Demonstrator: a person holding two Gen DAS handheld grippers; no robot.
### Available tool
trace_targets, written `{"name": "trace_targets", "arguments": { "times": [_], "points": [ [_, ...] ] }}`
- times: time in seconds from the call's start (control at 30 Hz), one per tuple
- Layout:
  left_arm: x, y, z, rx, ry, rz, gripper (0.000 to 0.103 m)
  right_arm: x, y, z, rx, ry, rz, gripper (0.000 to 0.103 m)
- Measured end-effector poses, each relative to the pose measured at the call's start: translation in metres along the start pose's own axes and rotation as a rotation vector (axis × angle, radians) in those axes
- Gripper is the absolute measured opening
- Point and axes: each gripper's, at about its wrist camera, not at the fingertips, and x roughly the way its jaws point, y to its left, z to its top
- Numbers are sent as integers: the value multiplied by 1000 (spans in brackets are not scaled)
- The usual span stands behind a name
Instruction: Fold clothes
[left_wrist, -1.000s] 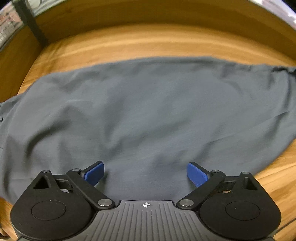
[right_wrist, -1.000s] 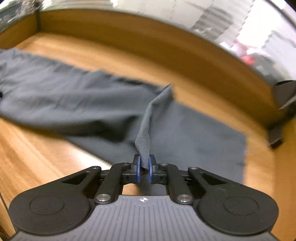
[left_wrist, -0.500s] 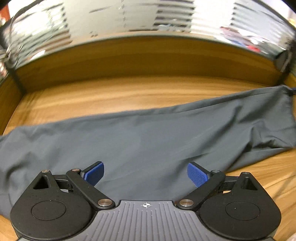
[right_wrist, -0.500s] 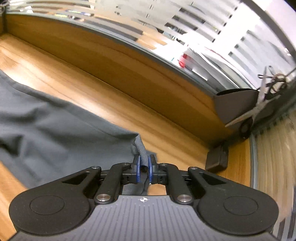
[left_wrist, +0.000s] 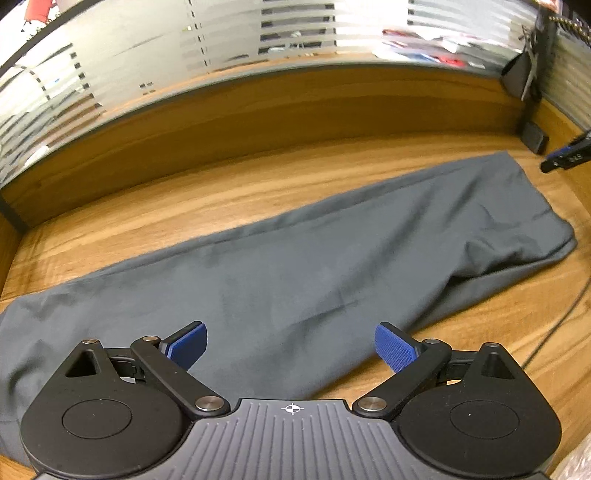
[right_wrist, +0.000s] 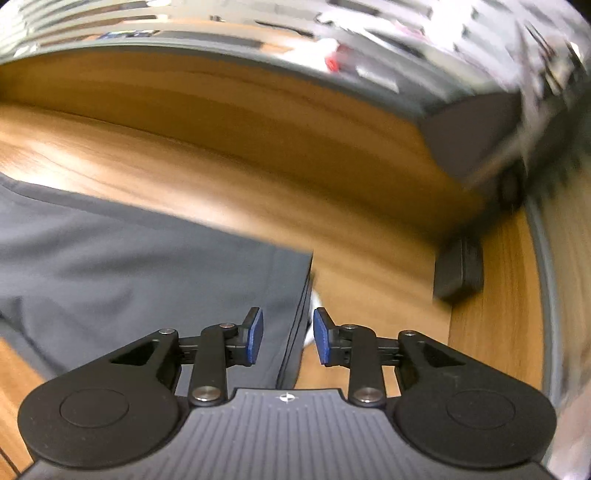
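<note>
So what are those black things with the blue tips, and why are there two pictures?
They are tongs that a person holds, one in each hand. Each has a little camera looking out along its blue tips, so you get one picture per hand. The left tongs are wide open above a long grey garment lying on a wooden table. The right tongs are open too, with the cloth's edge between the tips. Nothing is being held.

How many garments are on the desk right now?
1: a grey garment laid lengthwise across the wooden desk, its end edge between the open right tool pads. More could lie out of view.
</note>
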Motion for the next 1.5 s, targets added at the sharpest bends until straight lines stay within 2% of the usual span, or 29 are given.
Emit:
{"name": "trace_targets", "arguments": {
  "times": [0.27,0.43,0.57,0.6,0.63,0.7,0.9,0.93,1.0,1.17,1.27,1.33,1.47,1.5],
  "points": [
    [10,3,-10,24,54,-28,98,-11,0,-68,234,56,19,34],
    [10,3,-15,54,64,-23,98,-5,4,-99,369,45,24,33],
    [9,3,-16,72,64,-19,98,4,15,-106,359,51,23,27],
    [9,3,-17,77,62,-17,98,6,18,-107,352,54,20,24],
    [9,3,-17,75,61,-14,98,5,18,-107,355,49,15,15],
    [9,3,-17,72,60,-10,98,5,17,-107,361,39,5,10],
    [4,2,-16,62,48,-25,98,-30,9,-94,322,-21,-55,8],
    [3,1,-16,64,47,-28,98,-35,8,-91,316,-31,-65,1],
    [0,3,-17,64,45,-36,98,-46,5,-87,303,-49,-84,1],
    [3,5,-23,72,58,-29,98,-26,5,-100,305,32,-78,2],
    [2,8,-26,65,58,-21,98,-22,6,-109,344,40,-96,0],
    [0,10,-26,53,57,-20,98,-22,2,-112,350,44,-170,0],
    [0,11,-28,38,59,-12,98,-27,-11,-117,387,54,-118,2],
    [0,11,-28,36,60,-8,98,-28,-12,-118,395,57,-98,10]
  ]
}}
